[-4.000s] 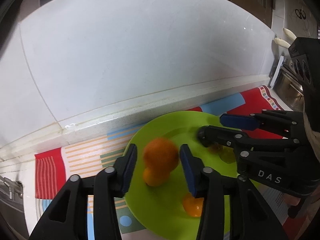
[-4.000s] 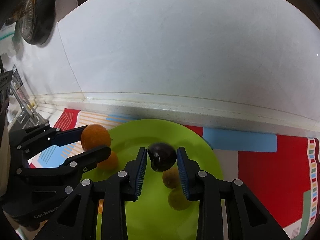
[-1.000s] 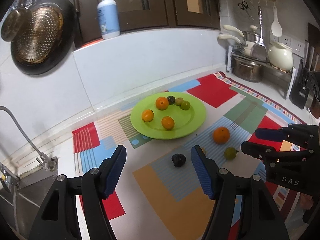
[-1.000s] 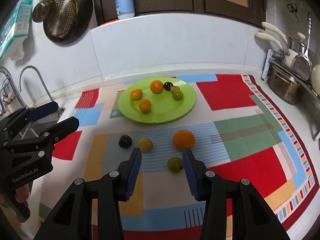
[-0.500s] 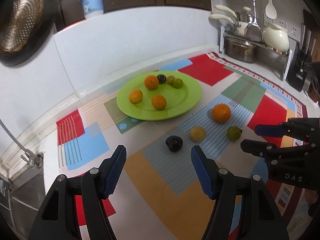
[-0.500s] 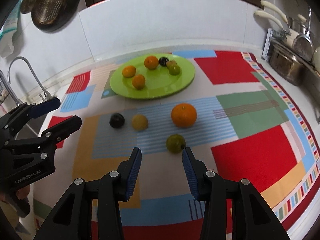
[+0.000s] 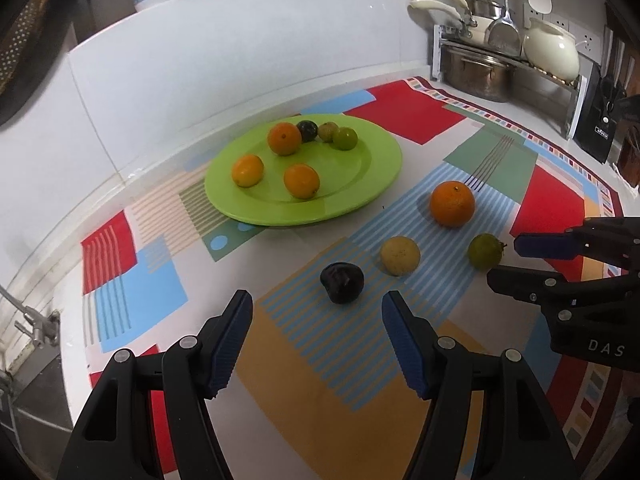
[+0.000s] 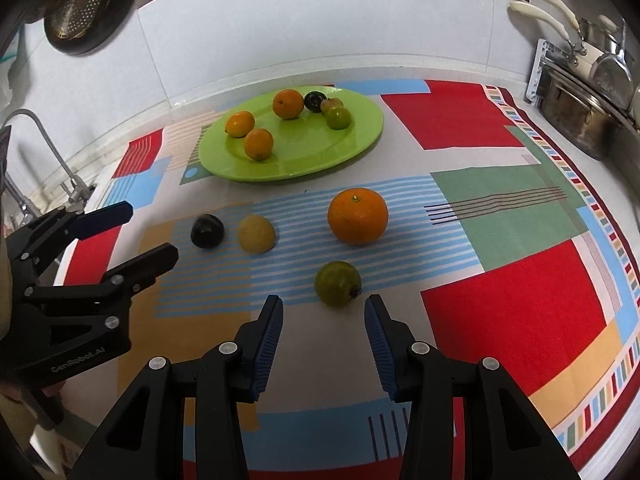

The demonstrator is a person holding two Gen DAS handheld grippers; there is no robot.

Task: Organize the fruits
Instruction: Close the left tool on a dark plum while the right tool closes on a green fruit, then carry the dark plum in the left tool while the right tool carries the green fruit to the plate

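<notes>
Left wrist view: patterned mat (image 7: 400, 392) covers the counter; green plate (image 7: 372, 184) at the back carries three small oranges, a dark fruit and two greenish ones; loose on the mat: big orange (image 7: 452, 203), yellow fruit (image 7: 400, 256), dark plum (image 7: 341, 282), green fruit (image 7: 485, 251); left gripper (image 7: 316, 332) released, empty, plum just ahead; right gripper (image 8: 323, 330) released, empty, just short of the green fruit (image 8: 337, 283).

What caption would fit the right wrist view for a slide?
Right gripper, jaws open and empty, just short of a green fruit on the patterned mat; green plate of fruit behind.
</notes>
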